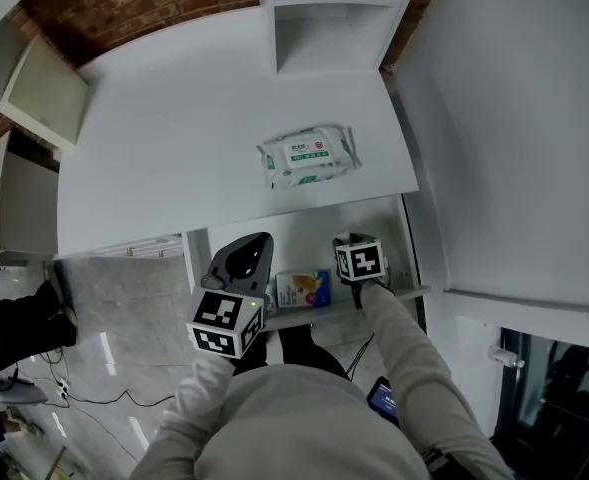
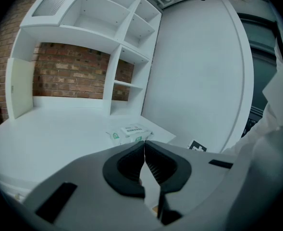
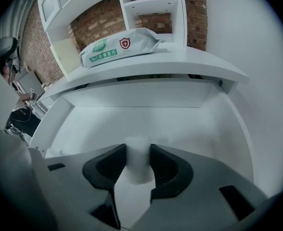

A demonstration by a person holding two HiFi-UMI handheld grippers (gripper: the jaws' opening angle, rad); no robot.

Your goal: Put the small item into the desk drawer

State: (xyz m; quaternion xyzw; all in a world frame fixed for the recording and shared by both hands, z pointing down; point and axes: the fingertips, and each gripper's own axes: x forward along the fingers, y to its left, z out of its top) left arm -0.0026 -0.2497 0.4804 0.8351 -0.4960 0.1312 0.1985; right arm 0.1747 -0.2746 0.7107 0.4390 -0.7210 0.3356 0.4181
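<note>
Under the white desk top (image 1: 174, 158) the drawer (image 1: 299, 236) stands pulled out, its white inside (image 3: 179, 124) filling the right gripper view. My right gripper (image 3: 138, 150) reaches into it from the front right (image 1: 354, 253) and is shut on a small white cylinder-shaped item (image 3: 138, 166) that stands between its pads. A small orange and blue box (image 1: 302, 289) lies at the drawer's front, between my two grippers. My left gripper (image 1: 246, 256) hovers over the drawer's left front; its tips (image 2: 144, 146) meet with nothing between them.
A green and white pack of wipes (image 1: 309, 156) lies on the desk top above the drawer. White shelves (image 1: 324, 18) stand at the desk's back against a brick wall. A white wall panel (image 1: 514, 138) closes the right side. Cables lie on the floor at the left.
</note>
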